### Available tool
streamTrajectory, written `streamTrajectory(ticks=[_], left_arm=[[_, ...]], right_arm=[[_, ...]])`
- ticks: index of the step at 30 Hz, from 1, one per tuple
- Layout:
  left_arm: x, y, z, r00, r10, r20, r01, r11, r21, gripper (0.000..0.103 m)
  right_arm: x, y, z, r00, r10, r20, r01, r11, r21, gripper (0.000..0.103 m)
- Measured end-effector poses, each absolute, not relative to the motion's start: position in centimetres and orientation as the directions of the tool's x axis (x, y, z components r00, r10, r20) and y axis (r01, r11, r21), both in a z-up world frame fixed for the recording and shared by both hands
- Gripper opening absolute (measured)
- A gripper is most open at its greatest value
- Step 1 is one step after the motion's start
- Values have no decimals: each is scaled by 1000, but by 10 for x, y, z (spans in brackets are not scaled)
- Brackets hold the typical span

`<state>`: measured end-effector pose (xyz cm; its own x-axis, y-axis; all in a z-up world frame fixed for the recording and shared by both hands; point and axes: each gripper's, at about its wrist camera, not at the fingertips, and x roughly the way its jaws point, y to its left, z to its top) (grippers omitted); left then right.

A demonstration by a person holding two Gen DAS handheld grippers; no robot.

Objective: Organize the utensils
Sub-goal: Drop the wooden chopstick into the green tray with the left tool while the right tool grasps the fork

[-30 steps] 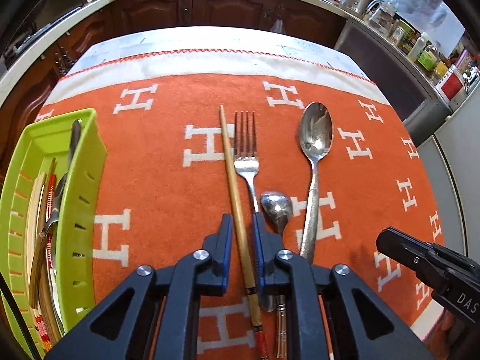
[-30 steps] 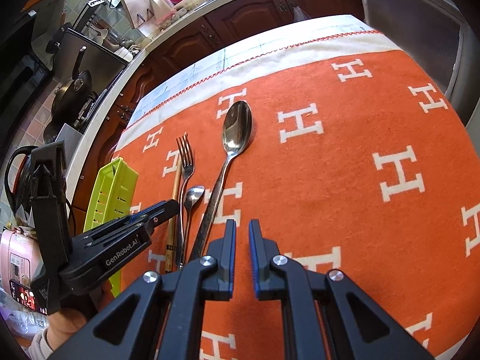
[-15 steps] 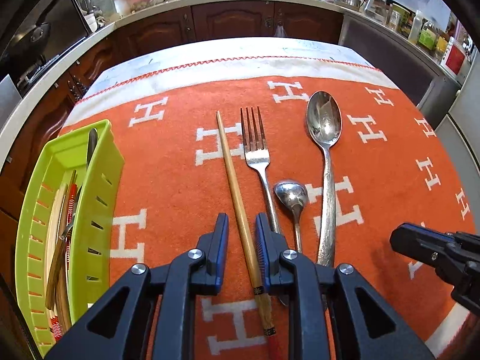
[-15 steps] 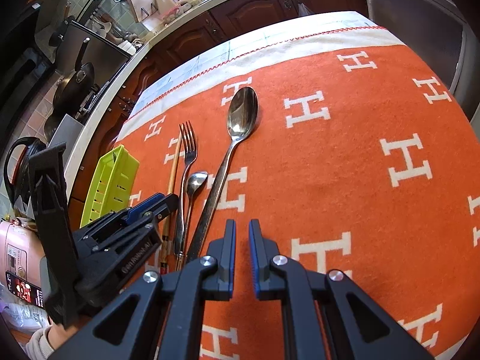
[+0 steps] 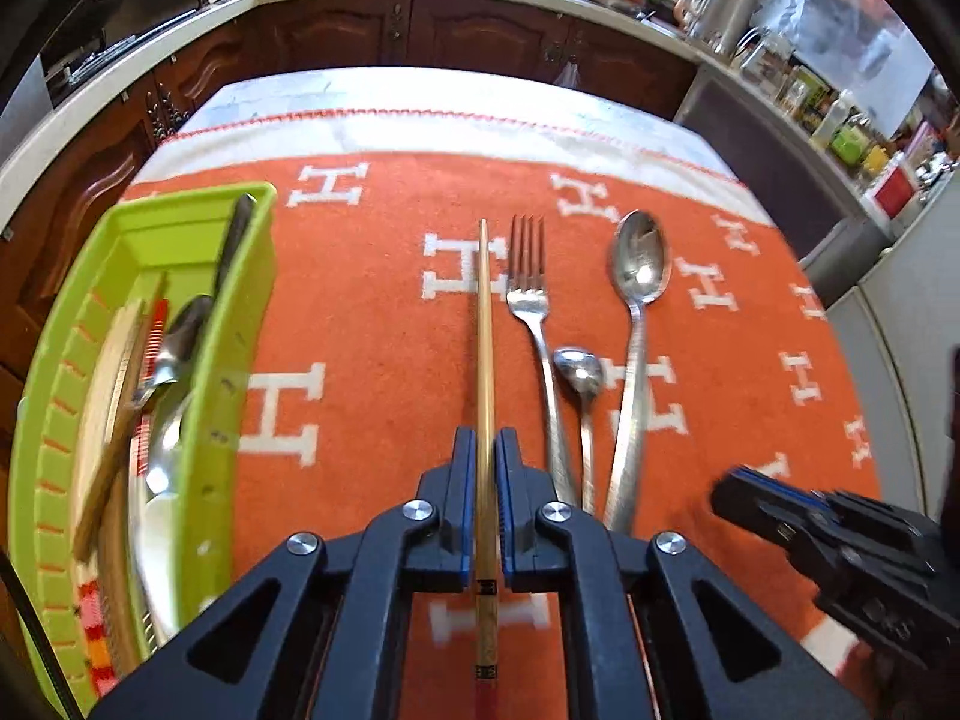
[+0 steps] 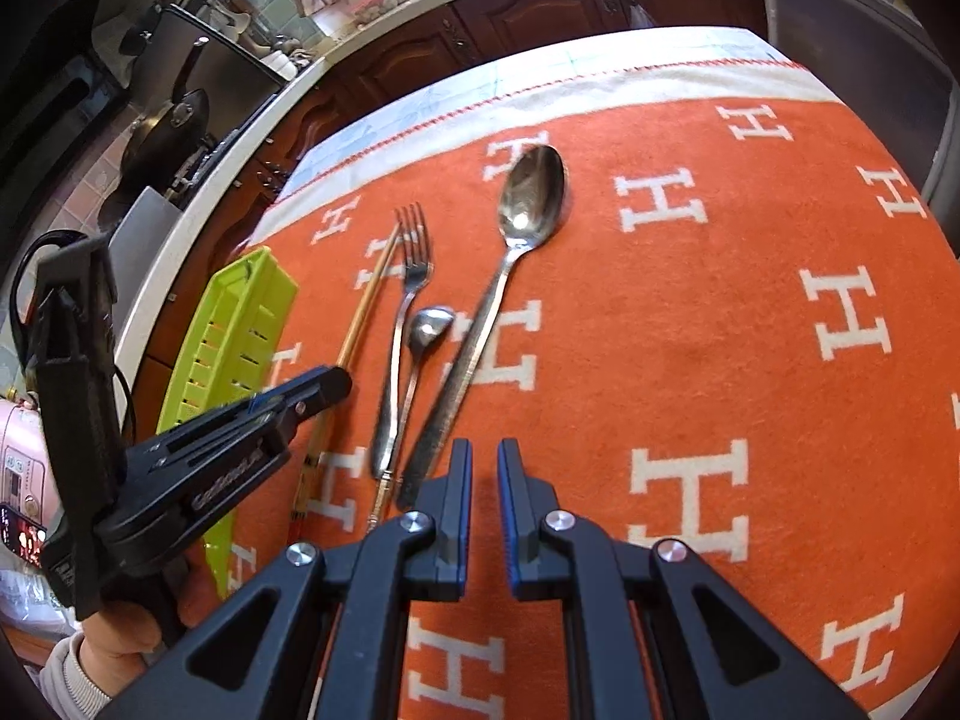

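Between fork point(image 5: 528, 294) and tray point(image 5: 240, 324), the left tool point(image 5: 486, 450) has just clamped the chopstick point(image 5: 485, 324), ready for the tray; the right tool point(image 6: 485, 468) hovers narrow, empty.

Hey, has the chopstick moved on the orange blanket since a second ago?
Yes. The chopstick, now clamped in the left gripper, has its tip level with the fork tines; earlier it reached further up the blanket than the fork, so it has slid back toward the camera.
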<state>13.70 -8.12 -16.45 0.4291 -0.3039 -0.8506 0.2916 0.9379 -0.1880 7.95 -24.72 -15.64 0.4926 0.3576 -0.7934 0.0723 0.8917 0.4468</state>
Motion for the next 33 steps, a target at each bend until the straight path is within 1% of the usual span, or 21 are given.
streamTrajectory(ticks=[4,8,11,17,19,20,26,30,33], left_arm=[[116,-61,-126,469,-329,-820,305,931,-198,4],[108,-26,-98,512,-312,-801,281,941,-187,4],[109,6,-94,538,-243,-807,224,964,-141,4],[111,57,-115,515,-159,-842,119,986,-114,4],[109,66,-124,504,-141,-852,100,989,-105,4],[109,70,-129,497,-136,-857,95,990,-102,4],[102,72,-146,472,-121,-873,117,990,-74,4],[98,73,-148,471,-140,-871,126,988,-91,4],[99,75,-148,477,-151,-866,121,987,-106,4]], right_arm=[[89,-243,-146,498,400,-769,28,879,476,10],[106,-237,-143,484,464,-742,-3,849,528,10],[124,-232,-149,442,524,-728,1,811,585,9],[149,-223,-171,365,549,-752,77,787,612,10],[154,-222,-176,347,534,-771,114,792,599,15],[155,-221,-177,345,528,-776,122,794,595,15],[160,-206,-171,342,459,-820,126,843,524,16],[168,-197,-171,328,365,-871,152,890,430,16],[172,-195,-170,337,337,-879,164,899,407,16]])
